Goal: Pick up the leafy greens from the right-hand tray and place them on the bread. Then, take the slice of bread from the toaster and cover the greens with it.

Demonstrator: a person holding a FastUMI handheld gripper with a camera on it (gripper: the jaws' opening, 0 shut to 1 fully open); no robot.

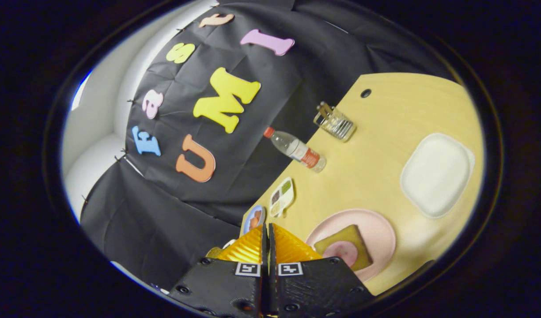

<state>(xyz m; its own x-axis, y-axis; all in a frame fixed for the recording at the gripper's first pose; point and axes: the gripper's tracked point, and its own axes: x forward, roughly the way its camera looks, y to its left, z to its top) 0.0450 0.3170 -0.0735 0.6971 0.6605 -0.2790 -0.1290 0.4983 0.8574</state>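
Note:
My gripper (268, 229) is shut, its yellow pads (248, 249) pressed together with nothing seen between them. It hangs tilted over the near corner of the wooden table (376, 110). Just beside the fingers lies a pink plate (378, 234) with a slice of bread (356, 240); a round pink slice (343, 252) rests on the bread. Beyond the fingertips sits a small divided tray (277, 207) with leafy greens (286, 187) in one compartment. Farther along the table stands a small wire-sided toaster rack (335, 123); what it holds is too small to tell.
A blue plate (254, 218) with orange food sits at the table edge by the fingertips. A water bottle (296, 150) with a red cap stands near that edge, ahead of the divided tray. A white empty tray (436, 174) lies beyond the pink plate. The booth's black cloth wall backs the table.

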